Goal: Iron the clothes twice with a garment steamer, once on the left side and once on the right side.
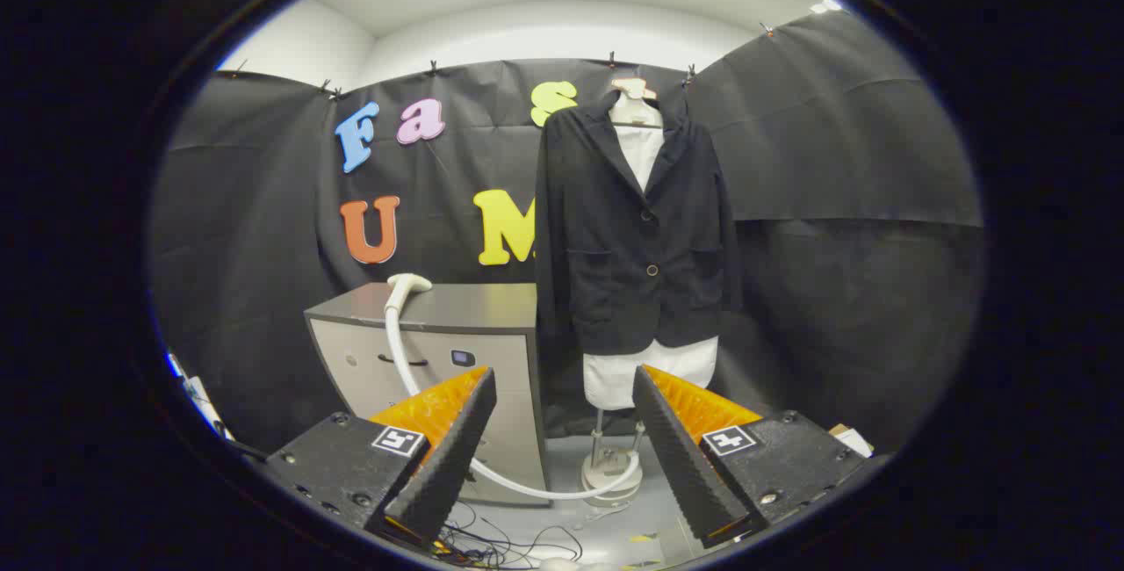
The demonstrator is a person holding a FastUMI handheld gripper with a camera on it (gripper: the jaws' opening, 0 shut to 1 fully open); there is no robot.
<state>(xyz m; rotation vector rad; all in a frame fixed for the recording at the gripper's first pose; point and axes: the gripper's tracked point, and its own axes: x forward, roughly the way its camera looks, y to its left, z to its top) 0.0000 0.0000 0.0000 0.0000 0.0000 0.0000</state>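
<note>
A black blazer point(634, 228) hangs buttoned over a white shirt on a white mannequin torso point(648, 373), well beyond my fingers and slightly right of the gap between them. The garment steamer's white head point(406, 284) lies on top of a grey cabinet point(457, 329) to the left of the mannequin. Its white hose point(413, 395) curves down the cabinet front and across the floor to the mannequin's base point(612, 470). My gripper point(562, 382) is open, far back from both, with nothing between its fingers.
Black cloth walls close the booth behind and to both sides. Loose dark cables point(500, 545) lie on the grey floor just below my fingers. A small box point(850, 439) sits low at the right.
</note>
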